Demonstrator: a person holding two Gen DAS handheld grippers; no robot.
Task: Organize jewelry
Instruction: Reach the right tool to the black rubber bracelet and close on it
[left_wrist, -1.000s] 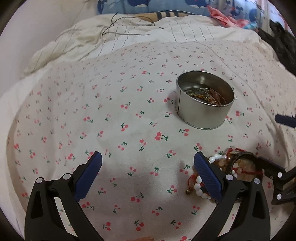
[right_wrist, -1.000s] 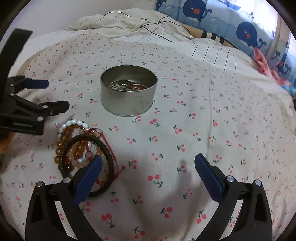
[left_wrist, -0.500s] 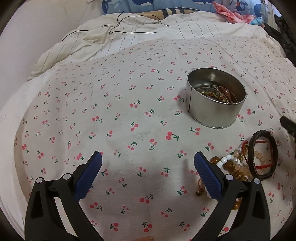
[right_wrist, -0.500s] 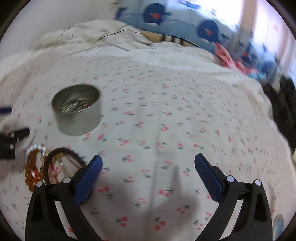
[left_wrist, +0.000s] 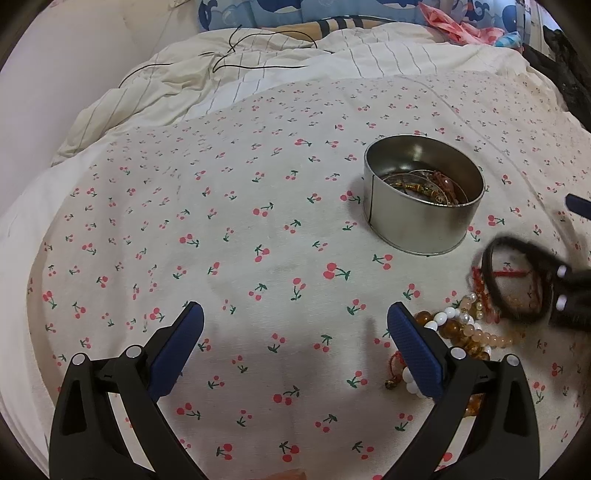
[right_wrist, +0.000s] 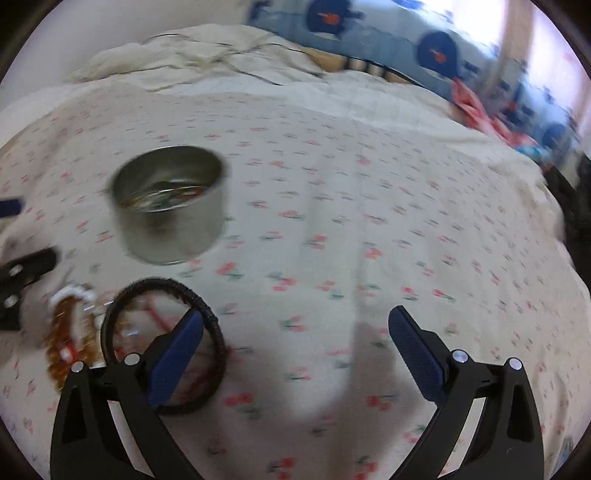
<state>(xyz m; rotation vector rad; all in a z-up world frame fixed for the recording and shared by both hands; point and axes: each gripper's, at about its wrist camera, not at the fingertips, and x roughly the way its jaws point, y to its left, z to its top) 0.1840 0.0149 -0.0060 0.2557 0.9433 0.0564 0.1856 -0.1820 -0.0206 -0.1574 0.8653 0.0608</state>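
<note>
A round metal tin (left_wrist: 424, 214) stands on the cherry-print bedspread with several bracelets inside; it also shows blurred in the right wrist view (right_wrist: 170, 210). A heap of bead bracelets (left_wrist: 461, 328) lies in front of it, with a black braided bangle (left_wrist: 491, 284) and a red cord on top. My left gripper (left_wrist: 295, 347) is open and empty, its right finger beside the beads. My right gripper (right_wrist: 295, 350) is open, its left finger over the black bangle (right_wrist: 210, 317). The beads (right_wrist: 70, 328) lie left of it.
The cherry-print bedspread (left_wrist: 221, 240) covers the bed. A rumpled striped quilt (left_wrist: 258, 74) with a thin black cable lies at the far side. Whale-print pillows (right_wrist: 436, 48) and pink cloth sit at the back. Dark items lie at the right edge (left_wrist: 569, 74).
My left gripper has pulled back to the left, away from the bead heap. My right gripper swung right and has come back toward the black bangle; its view is blurred by motion.
</note>
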